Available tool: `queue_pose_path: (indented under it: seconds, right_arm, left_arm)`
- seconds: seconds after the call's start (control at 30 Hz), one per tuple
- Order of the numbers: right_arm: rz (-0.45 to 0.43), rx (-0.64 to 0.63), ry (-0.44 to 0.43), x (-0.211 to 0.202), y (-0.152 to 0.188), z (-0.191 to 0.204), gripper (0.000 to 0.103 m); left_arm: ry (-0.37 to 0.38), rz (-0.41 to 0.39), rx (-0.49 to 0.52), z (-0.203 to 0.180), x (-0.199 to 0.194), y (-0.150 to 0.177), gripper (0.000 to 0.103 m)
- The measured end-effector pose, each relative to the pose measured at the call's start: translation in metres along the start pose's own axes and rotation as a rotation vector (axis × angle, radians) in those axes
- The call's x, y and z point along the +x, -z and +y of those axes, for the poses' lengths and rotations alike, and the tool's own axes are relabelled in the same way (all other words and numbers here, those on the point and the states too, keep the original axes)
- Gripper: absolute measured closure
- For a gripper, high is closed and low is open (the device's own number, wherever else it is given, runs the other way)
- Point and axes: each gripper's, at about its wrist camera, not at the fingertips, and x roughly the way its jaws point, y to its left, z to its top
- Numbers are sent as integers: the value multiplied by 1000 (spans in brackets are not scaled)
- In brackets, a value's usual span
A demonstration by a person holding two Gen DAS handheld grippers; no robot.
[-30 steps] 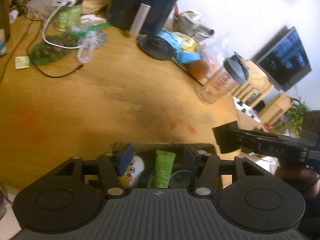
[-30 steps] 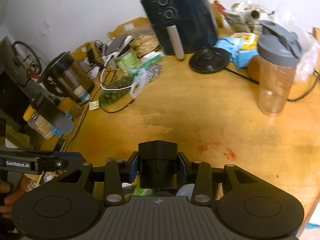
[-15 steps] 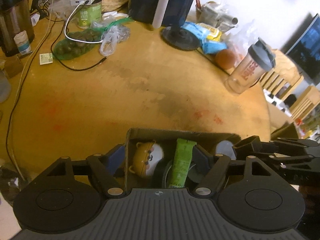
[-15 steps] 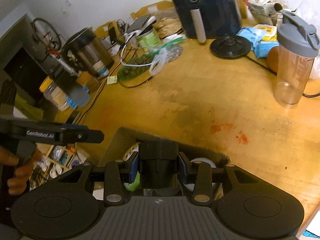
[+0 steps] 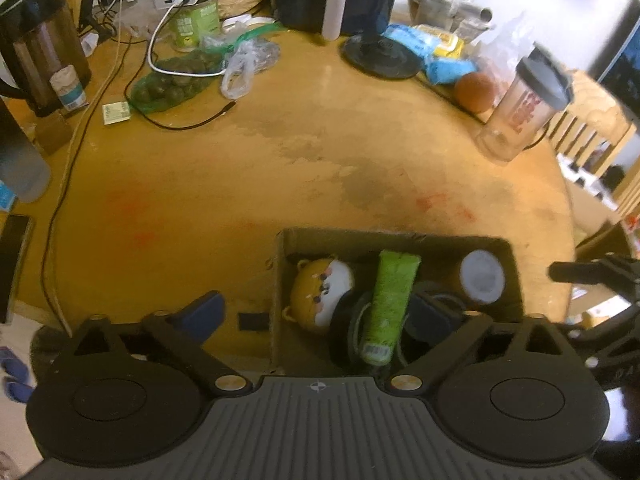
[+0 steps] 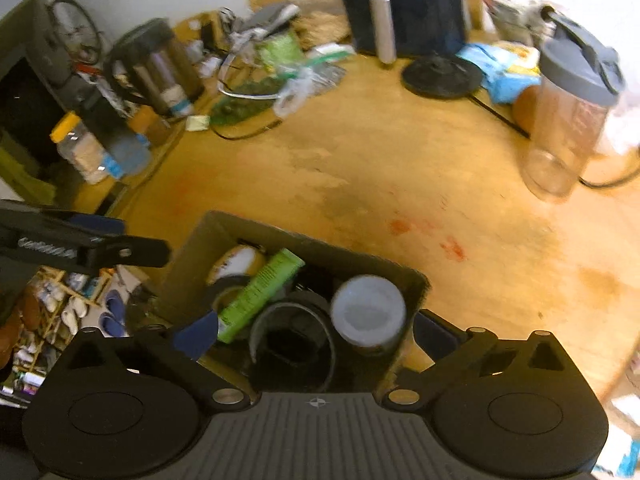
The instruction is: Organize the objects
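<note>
Box (image 5: 280, 276) at table's (image 5: 240, 184) near edge; inside, toy (image 5: 320, 292) left, tube (image 5: 390, 300) middle, can (image 5: 482, 276) right.

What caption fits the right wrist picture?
Opening right claw above a cardboard box holding a green tube, can and toy.

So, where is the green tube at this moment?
The green tube lies inside the cardboard box at the near edge of the table, between the hamster toy on its left and the white-capped jar on its right.
</note>
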Motion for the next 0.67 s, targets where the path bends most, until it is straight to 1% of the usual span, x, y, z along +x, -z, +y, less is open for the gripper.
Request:
queue_pose_path:
  seconds: [0.2, 0.3, 0.33, 0.4, 0.47, 0.57, 0.67]
  right_arm:
    - [86, 64, 79, 3, 6, -2, 0]
    - [128, 87, 122, 6, 12, -3, 0]
    - [138, 93, 132, 6, 14, -4, 0]
    - [160, 112, 152, 8, 18, -7, 0]
    - [181, 131, 168, 10, 22, -10, 0]
    - [214, 160, 199, 13, 28, -14, 0]
    - [237, 177, 228, 15, 31, -16, 0]
  left_arm:
    - [-46, 10, 37, -4, 0, 5, 0]
    - [-64, 65, 48, -4, 6, 9, 0]
    - [-98, 94, 60, -4, 9, 10, 0]
    - [-152, 121, 96, -7, 13, 14, 0]
    - [-138, 146, 107, -6, 15, 17, 0]
    - [-62, 198, 76, 1, 21, 21, 0]
    - [-50, 224, 86, 3, 26, 25, 0]
